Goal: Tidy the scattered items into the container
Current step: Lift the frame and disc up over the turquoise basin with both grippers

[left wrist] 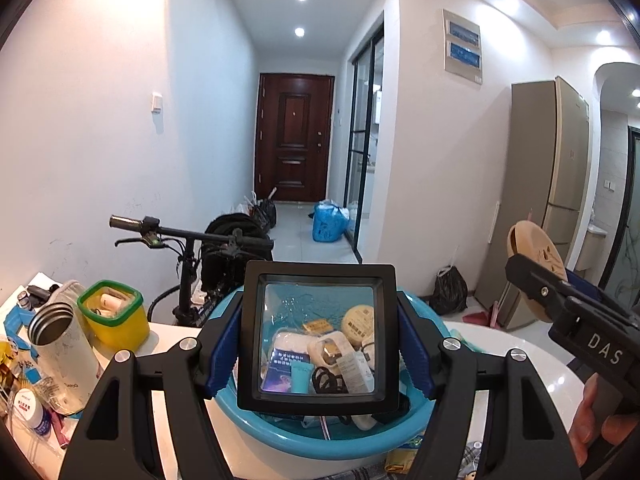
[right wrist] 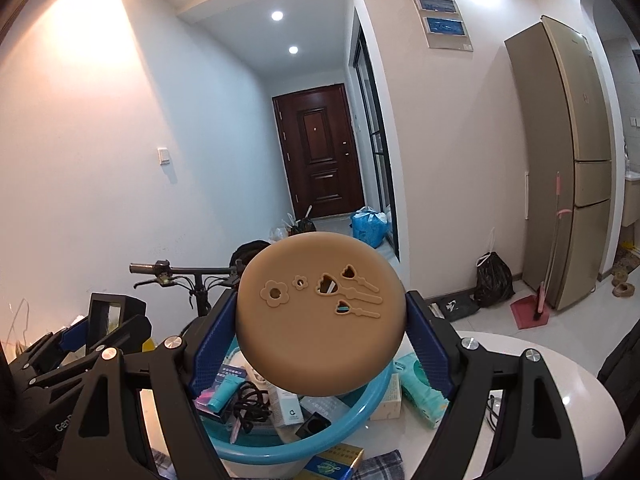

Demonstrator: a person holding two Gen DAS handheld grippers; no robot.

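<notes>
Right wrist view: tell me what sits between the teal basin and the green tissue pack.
In the right wrist view, a cream carton stands between the teal basin and the green tissue pack, close against both.

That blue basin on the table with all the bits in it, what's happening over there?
A person is tidying clutter into the blue basin, using a handheld gripper in each hand. The left gripper is clamped on a black square-framed magnifier, held above the basin. The right gripper grips a round tan lid with flower cut-outs, also over the basin. The basin already holds tubes, a jar, cables and small boxes. A green tissue pack and other bits lie outside it on the white table.
</notes>
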